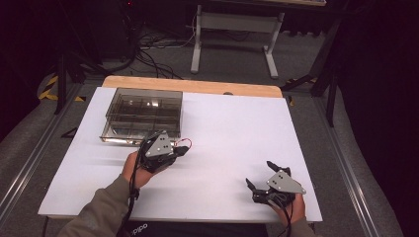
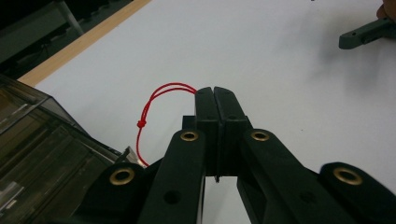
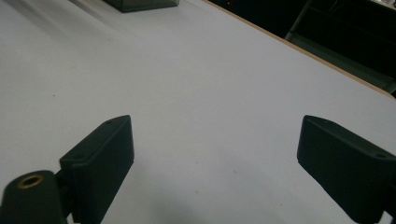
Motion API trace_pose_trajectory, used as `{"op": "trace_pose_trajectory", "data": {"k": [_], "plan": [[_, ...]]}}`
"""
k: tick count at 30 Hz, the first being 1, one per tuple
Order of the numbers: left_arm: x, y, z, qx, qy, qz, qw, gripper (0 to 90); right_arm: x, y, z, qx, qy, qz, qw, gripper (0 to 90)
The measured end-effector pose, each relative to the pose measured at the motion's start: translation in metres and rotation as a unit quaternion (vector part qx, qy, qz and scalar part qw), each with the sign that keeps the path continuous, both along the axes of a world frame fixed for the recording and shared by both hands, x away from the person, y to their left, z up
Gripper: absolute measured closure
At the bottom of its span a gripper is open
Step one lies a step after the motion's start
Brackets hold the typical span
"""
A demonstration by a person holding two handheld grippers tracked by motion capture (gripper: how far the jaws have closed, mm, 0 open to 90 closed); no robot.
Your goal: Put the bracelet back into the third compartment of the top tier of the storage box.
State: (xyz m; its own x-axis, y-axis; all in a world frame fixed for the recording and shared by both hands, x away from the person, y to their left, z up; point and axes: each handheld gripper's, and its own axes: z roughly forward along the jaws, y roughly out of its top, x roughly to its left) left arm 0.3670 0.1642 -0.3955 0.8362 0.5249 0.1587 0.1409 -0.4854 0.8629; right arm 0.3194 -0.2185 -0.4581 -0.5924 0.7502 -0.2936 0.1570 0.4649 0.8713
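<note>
Left gripper view: left tool (image 2: pixel 215 93) pinches red string (image 2: pixel 156 98); right tool (image 1: pixel 261 174) spread.

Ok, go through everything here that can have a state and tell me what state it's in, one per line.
Left gripper: shut on red string.
Red string: pinched at the jaw tips, looping out with a knot.
Right gripper: open, jaws wide apart, nothing between them.
Box: clear, divided into compartments, sitting flat on the table; I can't tell whether it has a lid on.

A compartment box (image 1: pixel 143 114) sits at the surface's (image 1: pixel 232 128) far left. The left claw (image 1: pixel 179 150), just before its near edge, pinches a cord loop (image 1: pixel 185 142); the right claw (image 1: pixel 260 174) rests near right, well apart.
</note>
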Motion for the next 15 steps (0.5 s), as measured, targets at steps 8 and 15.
{"op": "trace_pose_trajectory", "data": {"k": [8,15], "plan": [[0.001,0.014,0.011,-0.02,-0.014,0.021,0.9995,89.5,0.0,0.0,0.0,0.001,0.0,-0.001,1.0,11.8],[0.002,0.029,0.019,-0.033,-0.026,0.041,0.9983,89.5,0.0,0.0,0.0,0.001,0.0,-0.003,1.0,11.9]]}}
